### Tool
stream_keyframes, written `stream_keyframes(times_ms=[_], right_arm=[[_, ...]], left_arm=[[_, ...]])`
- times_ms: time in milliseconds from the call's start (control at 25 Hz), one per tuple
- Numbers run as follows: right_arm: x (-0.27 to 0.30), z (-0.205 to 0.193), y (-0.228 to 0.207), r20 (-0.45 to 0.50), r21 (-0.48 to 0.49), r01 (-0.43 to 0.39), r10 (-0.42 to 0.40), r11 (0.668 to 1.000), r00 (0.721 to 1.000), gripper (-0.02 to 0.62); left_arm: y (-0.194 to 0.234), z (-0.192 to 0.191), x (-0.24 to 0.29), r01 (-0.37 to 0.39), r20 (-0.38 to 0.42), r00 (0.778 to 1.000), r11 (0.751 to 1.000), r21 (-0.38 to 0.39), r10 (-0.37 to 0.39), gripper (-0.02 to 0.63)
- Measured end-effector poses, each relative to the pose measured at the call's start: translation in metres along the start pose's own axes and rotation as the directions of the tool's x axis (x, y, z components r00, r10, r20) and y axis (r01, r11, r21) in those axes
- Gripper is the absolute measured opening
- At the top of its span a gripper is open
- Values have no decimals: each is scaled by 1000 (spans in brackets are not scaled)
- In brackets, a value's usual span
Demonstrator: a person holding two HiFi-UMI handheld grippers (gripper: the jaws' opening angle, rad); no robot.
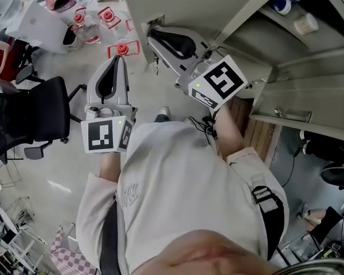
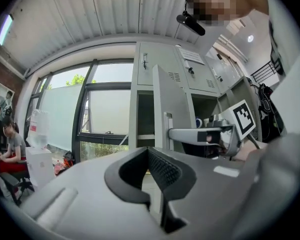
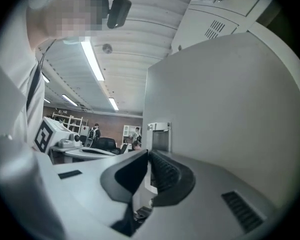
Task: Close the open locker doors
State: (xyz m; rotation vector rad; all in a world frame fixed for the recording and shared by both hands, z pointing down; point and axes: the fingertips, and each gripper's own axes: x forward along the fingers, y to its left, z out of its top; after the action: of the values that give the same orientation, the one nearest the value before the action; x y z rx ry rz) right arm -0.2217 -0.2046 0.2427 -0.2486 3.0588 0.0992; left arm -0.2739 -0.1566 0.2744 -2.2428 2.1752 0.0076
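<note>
While left gripper [image 2: 149, 155] and right gripper [image 3: 149, 156] sit clamped, locker door [image 3: 225, 99] seemingly touches latter

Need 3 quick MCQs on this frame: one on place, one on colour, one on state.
1. Where is the tip of the right hand-held gripper?
A) at the edge of the open locker door
B) on a desk
C) down at the floor

2. What colour is the office chair?
A) red
B) black
C) white

3. How do the jaws of the left hand-held gripper stand?
A) wide apart
B) clamped on a handle
C) together, nothing between them

Answers:
1 A: the left gripper view shows the right one reaching to the door's free edge.
2 B: in the head view its seat and back are black.
3 C: in the left gripper view the pads meet at the tip with nothing held.
</note>
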Motion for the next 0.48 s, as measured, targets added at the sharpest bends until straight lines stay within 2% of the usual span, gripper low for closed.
stream_keyframes(times_ms=[240,360,480], right_arm=[[34,-2,-31,11,-25,123,-122,992,992,21],[48,-1,-50,8,-35,209,-209,977,978,21],[57,-5,-66,9,-50,297,-297,954,955,21]], left_arm=[[23,0,-9,-21,-2,1000,1000,-8,21,2],[32,3,-10,-21,0,1000,1000,-15,21,2],[40,-5,-13,-37,-39,999,999,-28,36,2]])
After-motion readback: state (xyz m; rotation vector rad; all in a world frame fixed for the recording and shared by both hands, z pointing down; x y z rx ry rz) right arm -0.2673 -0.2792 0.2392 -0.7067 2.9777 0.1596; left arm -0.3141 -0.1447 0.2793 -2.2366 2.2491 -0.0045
